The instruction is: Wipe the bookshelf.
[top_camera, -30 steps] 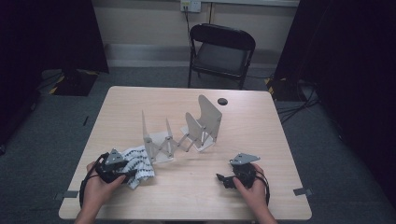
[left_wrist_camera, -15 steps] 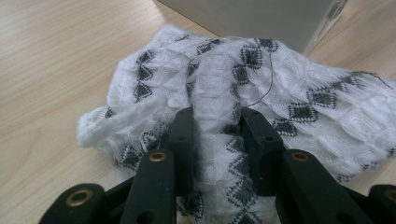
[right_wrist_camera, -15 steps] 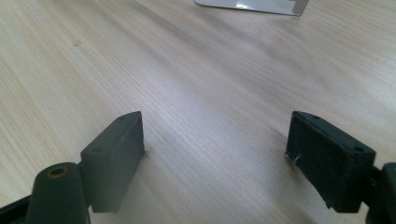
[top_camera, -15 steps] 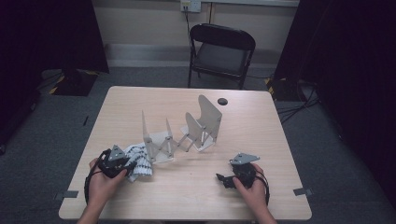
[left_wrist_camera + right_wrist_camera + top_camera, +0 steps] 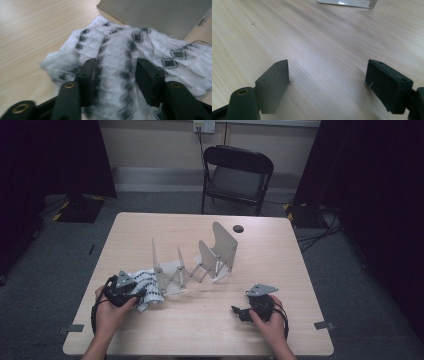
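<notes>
**Left tongs around the cloth, right tongs idle**

Left tongs (image 5: 113, 72): jaws roughly half open, and they've just been opening. White cloth (image 5: 130, 55) with black diamond pattern is bunched between them, with both pads against the fabric; blur makes it hard to tell if they're still pressing, so looks like a loose hold at best. In the high view the left tongs (image 5: 131, 292) sit at the near-left of the counter (image 5: 280, 270), cloth (image 5: 145, 285) lying on the counter just beside the left end of the folding rack (image 5: 192, 265), touching or nearly touching its end plate.

Right tongs (image 5: 327, 82): jaws wide apart, nothing between them, bare wood under them. In the high view the right tongs (image 5: 245, 310) rest low at the near-right, well apart from the cloth.

No readable writing, brands or labels on cloth, rack or tongs.
</notes>
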Action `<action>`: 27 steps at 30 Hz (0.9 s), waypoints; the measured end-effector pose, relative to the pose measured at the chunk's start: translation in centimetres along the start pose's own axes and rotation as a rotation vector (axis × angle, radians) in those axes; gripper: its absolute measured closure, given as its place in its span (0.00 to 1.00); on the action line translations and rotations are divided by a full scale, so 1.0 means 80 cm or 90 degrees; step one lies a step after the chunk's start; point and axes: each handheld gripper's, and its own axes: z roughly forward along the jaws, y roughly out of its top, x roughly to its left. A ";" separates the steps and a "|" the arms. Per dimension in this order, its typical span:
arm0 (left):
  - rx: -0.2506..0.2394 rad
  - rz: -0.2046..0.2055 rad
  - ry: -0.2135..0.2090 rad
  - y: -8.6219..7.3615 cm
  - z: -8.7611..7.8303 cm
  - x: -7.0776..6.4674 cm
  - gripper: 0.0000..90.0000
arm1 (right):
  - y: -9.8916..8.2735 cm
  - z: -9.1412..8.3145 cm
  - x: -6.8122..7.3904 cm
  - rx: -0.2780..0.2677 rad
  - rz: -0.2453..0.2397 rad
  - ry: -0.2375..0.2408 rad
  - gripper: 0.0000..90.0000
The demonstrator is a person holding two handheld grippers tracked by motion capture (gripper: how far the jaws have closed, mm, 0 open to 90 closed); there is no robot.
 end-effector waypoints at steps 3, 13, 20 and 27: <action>0.004 -0.005 0.006 -0.002 -0.012 0.001 0.47 | 0.000 0.000 0.000 0.000 -0.001 0.000 0.21; 0.029 -0.027 -0.027 -0.023 -0.004 0.006 0.49 | 0.000 0.000 0.000 0.000 -0.001 -0.001 0.21; 0.023 -0.023 -0.039 -0.019 0.000 0.005 0.81 | 0.000 0.000 0.000 0.000 -0.001 0.000 0.21; 0.014 -0.033 -0.033 -0.015 -0.001 0.002 0.90 | 0.000 0.000 0.000 0.000 -0.001 0.000 0.21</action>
